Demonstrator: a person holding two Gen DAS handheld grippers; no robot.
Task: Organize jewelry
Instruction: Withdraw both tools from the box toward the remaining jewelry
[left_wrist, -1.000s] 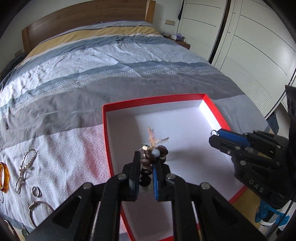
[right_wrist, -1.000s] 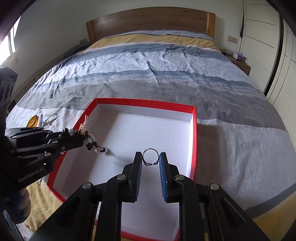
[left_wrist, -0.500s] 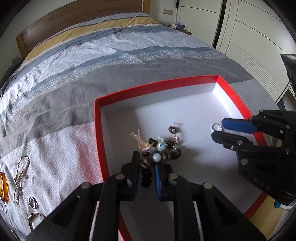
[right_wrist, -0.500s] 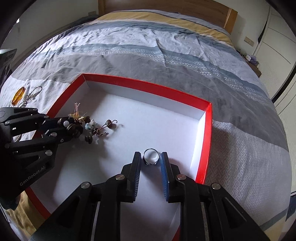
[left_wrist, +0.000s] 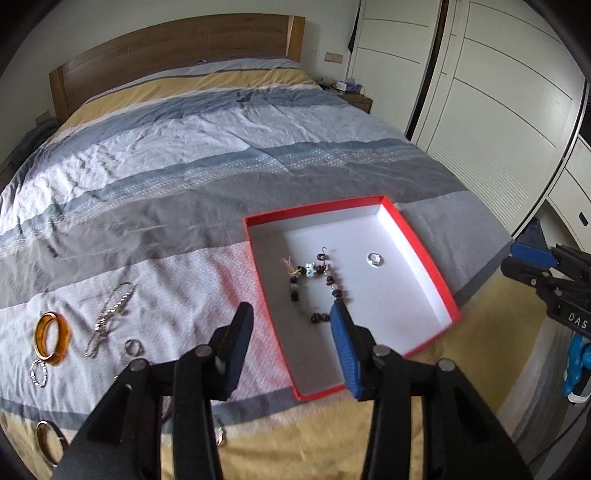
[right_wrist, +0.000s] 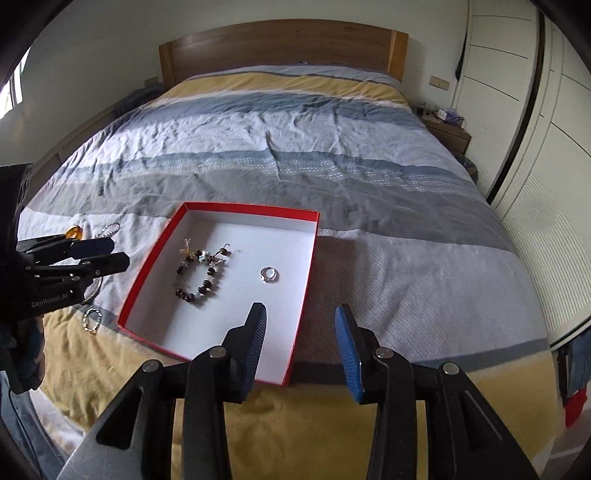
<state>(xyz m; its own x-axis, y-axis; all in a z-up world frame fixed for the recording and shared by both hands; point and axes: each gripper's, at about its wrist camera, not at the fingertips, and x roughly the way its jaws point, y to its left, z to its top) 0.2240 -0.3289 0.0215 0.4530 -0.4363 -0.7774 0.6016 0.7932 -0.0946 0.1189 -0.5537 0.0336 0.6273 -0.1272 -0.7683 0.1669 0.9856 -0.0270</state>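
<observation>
Both releases done: dark wooden bead bracelet (left_wrist: 317, 284) and small silver ring (left_wrist: 375, 259) lie apart inside the shallow red-rimmed white box (left_wrist: 424, 251). Left gripper (left_wrist: 291, 325) and right gripper (right_wrist: 300, 325), fingers just spread and empty, should lift clear before seeking the amber bangle (left_wrist: 51, 338).

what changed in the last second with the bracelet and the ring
Both were let go. The left claw released the beaded bracelet and the right claw released the silver ring; both claws' jaws have just been opening, with nothing between them, and have pulled up and back. The red box and the loose jewelry on the bedspread stayed put.
</observation>
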